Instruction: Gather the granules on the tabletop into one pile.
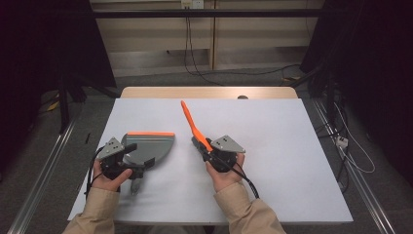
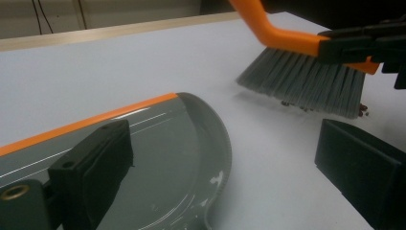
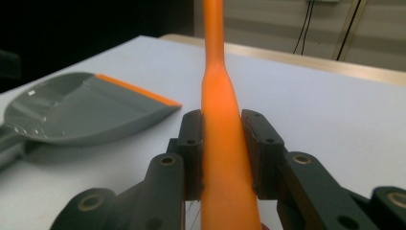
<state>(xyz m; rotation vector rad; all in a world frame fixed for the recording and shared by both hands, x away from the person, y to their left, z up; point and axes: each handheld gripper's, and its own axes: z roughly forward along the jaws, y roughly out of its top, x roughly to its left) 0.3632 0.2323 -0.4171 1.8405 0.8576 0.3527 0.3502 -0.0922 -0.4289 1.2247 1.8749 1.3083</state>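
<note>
Right tongs (image 3: 221,158) clamped on brush (image 2: 306,81), left tongs (image 1: 127,158) parted around dustpan (image 1: 148,146); risk: hasty sweep scattering crumbs (image 2: 297,105) past pan.

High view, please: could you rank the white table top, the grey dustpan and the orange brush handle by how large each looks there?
1. white table top, by far the largest.
2. grey dustpan.
3. orange brush handle, long but thin, so the smallest in area; part of it is hidden in the right gripper.

Orange-handled grey-bristled brush (image 2: 306,76), orange-edged grey dustpan (image 1: 148,146)
</note>
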